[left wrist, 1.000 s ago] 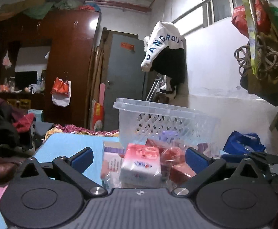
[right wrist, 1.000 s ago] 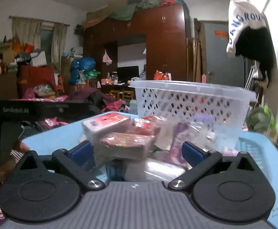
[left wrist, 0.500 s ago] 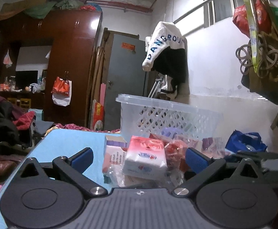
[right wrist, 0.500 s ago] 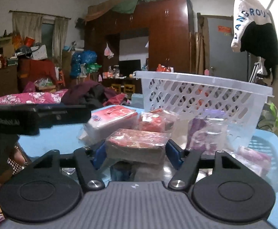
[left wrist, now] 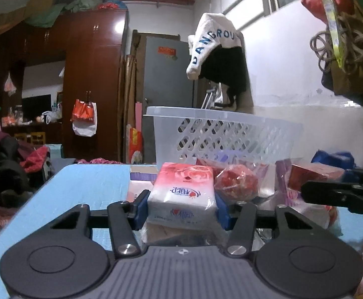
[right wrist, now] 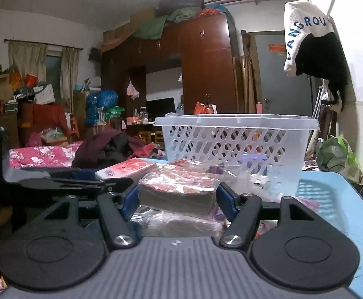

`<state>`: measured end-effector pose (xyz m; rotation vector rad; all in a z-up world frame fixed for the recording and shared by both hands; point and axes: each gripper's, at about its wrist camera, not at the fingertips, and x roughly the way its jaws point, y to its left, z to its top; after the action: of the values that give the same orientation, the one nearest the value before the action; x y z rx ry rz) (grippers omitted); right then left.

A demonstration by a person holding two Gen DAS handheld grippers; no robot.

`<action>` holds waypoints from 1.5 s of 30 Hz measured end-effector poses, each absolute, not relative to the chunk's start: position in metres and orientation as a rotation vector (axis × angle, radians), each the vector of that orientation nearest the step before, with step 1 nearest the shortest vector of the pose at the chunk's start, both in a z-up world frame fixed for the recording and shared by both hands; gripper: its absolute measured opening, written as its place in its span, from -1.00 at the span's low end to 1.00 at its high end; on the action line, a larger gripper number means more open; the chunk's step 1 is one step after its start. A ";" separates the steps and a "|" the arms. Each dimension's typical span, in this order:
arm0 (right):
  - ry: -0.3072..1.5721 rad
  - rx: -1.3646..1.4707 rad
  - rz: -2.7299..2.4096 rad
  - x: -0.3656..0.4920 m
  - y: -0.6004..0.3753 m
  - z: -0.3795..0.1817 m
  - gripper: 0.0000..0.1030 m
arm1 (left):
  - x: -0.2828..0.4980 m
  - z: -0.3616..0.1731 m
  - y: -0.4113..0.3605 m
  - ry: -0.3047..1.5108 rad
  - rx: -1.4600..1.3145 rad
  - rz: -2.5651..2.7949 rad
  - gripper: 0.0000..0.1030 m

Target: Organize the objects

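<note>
Left gripper (left wrist: 181,206) jaws closing, blue pads touching both sides of a pink-and-white tissue pack (left wrist: 184,191) that sits on top of the pile at the near part of the blue tabletop (left wrist: 89,182). Right gripper (right wrist: 177,199) pinching a flat red plastic-wrapped packet (right wrist: 179,186), pads tight against its two ends, packet roughly level. Both items in a heap of wrapped packs just near of the white lattice basket (left wrist: 231,134), which stands at the far side of the tabletop; a purple item shows through the basket wall, blurred. In the left wrist view a crumpled red wrapped pack (left wrist: 236,182) lies just right of the tissue pack, and the right gripper's black fingers come in from the right edge. In the right wrist view the left gripper's black fingers sit to the left, beside the tissue pack. More clear-wrapped packs under and around the held ones, details too blurred to tell
</note>
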<state>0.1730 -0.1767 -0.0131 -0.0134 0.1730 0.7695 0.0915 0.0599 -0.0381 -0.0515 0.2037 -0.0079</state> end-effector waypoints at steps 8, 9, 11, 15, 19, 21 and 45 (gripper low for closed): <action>0.152 0.008 0.767 0.174 -0.188 -0.008 0.33 | 0.080 -0.032 0.069 0.134 -0.097 0.005 0.09; 0.150 0.013 0.765 0.175 -0.190 -0.007 0.33 | 0.079 -0.030 0.070 0.124 -0.101 0.003 0.09; 0.139 0.029 0.759 0.175 -0.196 -0.003 0.33 | 0.078 -0.025 0.072 0.106 -0.104 0.005 0.09; 0.133 0.067 0.760 0.186 -0.206 0.007 0.33 | 0.086 -0.005 0.072 0.088 -0.118 -0.008 0.09; 0.104 0.023 0.734 0.211 -0.196 0.035 0.32 | 0.112 0.039 0.068 0.071 -0.102 -0.037 0.09; 0.096 -0.007 0.701 0.234 -0.188 0.056 0.32 | 0.137 0.063 0.065 0.095 -0.110 -0.066 0.10; 0.204 -0.024 0.742 0.214 -0.213 0.004 1.00 | 0.124 0.029 0.038 0.275 -0.090 -0.079 1.00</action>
<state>0.2140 -0.2127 0.0036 -0.0239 0.2044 0.7418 0.1236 0.0379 0.0288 -0.0897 0.2751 -0.0786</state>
